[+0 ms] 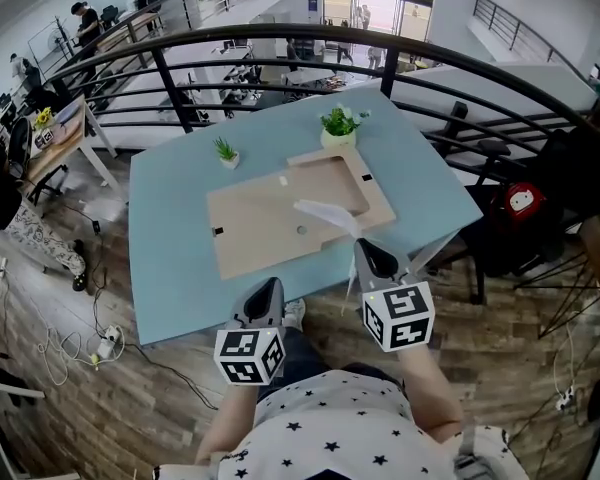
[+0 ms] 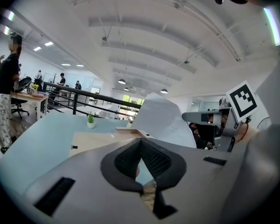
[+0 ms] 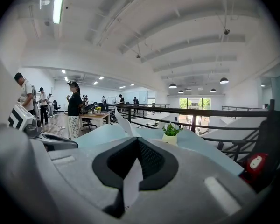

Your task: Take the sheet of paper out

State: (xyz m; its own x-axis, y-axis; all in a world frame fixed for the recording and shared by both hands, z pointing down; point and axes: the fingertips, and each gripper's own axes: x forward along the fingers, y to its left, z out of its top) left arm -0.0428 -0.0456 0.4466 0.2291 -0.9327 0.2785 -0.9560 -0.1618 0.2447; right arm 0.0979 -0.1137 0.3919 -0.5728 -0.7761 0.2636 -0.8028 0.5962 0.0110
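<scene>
A white sheet of paper (image 1: 326,214) hangs curled in the air above a tan board with a rectangular recess (image 1: 270,223), which lies on the blue table (image 1: 170,258). My right gripper (image 1: 366,252) is shut on the sheet's near edge; in the right gripper view the paper (image 3: 132,181) is pinched between the dark pads and rises ahead of them. My left gripper (image 1: 271,289) hovers at the table's front edge, left of the right one, shut with nothing in it. From the left gripper view the lifted sheet (image 2: 162,120) shows beside the right gripper (image 2: 210,121).
Two small potted plants (image 1: 226,151) (image 1: 338,123) stand at the far side of the board. A black railing (image 1: 280,40) curves behind the table. A dark chair with a red item (image 1: 521,200) is at the right. People stand at desks far left (image 3: 74,108).
</scene>
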